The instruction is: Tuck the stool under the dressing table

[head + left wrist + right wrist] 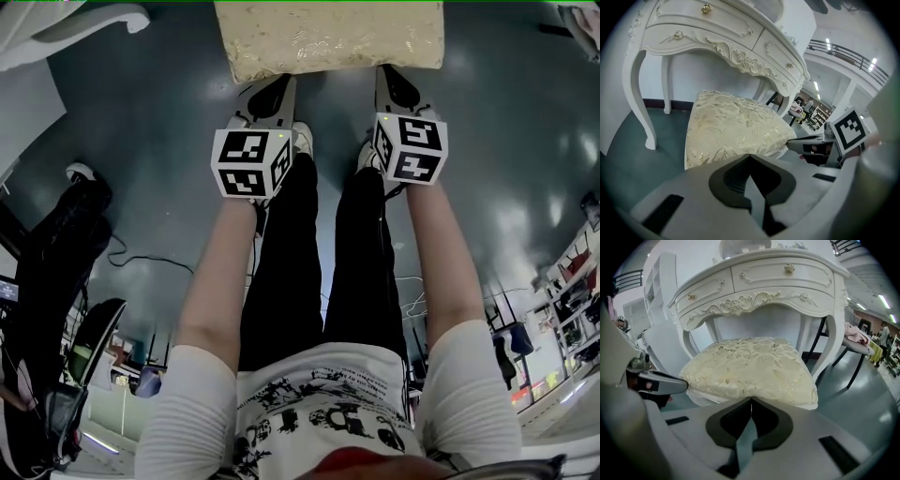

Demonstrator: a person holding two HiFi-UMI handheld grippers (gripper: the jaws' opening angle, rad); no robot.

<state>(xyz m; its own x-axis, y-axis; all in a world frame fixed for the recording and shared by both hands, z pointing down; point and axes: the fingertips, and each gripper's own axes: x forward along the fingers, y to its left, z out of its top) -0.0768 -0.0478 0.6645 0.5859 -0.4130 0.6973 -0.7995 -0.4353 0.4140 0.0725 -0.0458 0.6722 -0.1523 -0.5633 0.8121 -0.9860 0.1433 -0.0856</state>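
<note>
The stool has a cream, gold-leaf cushion (328,37) (736,131) (750,366). It stands in front of the white carved dressing table (717,37) (759,291), with its far part under the tabletop. My left gripper (272,94) (750,155) is shut and empty, with its tips at the cushion's near edge. My right gripper (394,82) (751,399) is also shut and empty, and meets the same edge further right. Whether the tips touch the cushion cannot be told. Each gripper shows in the other's view: the right gripper (811,145) and the left gripper (661,380).
The table's curved white legs (640,98) (832,343) flank the stool. A person in black (56,244) stands at the left, near cables (141,258) on the grey floor. A dark-legged seat (858,345) stands to the right of the table. White furniture (66,28) lies at the upper left.
</note>
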